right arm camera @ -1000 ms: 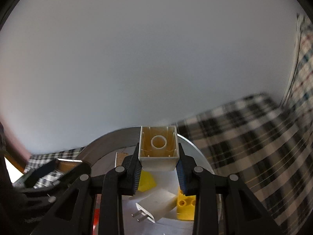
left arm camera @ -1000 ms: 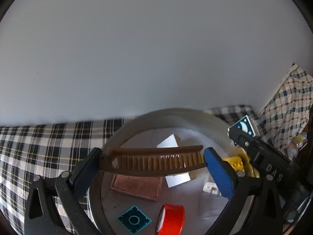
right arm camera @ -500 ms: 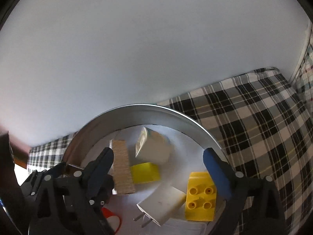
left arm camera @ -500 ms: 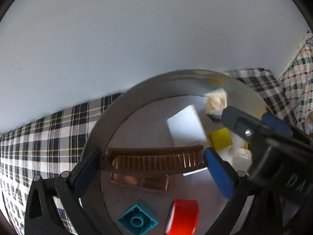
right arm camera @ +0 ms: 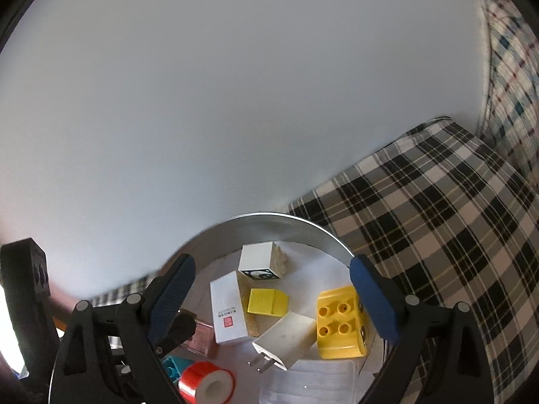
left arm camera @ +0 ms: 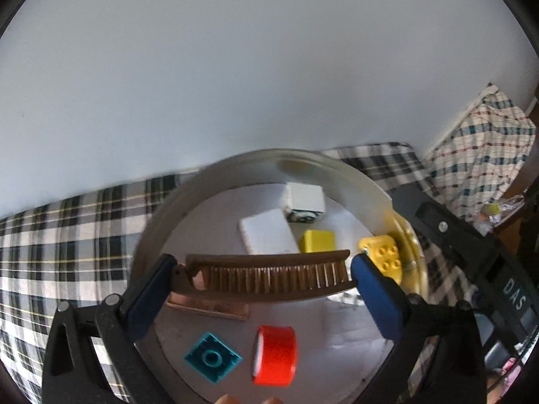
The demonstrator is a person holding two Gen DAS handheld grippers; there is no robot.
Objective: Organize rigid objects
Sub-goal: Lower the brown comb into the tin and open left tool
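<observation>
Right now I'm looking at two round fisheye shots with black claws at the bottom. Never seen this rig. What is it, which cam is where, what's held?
There is no robot here. A person holds a two-finger gripper in each hand, and each gripper carries a fisheye camera that looks forward along its fingers. The black arms with blue pads are those fingers.

The left wrist view shows the left gripper shut on a brown comb, held crosswise above a round metal tray. The right wrist view shows the right gripper, open and holding nothing, above the same tray.

In the tray lie a yellow studded brick, a small yellow block, a white plug adapter, a white box, a white cube, a teal brick and a red tape roll. The tray sits on a plaid cloth before a plain wall.
</observation>
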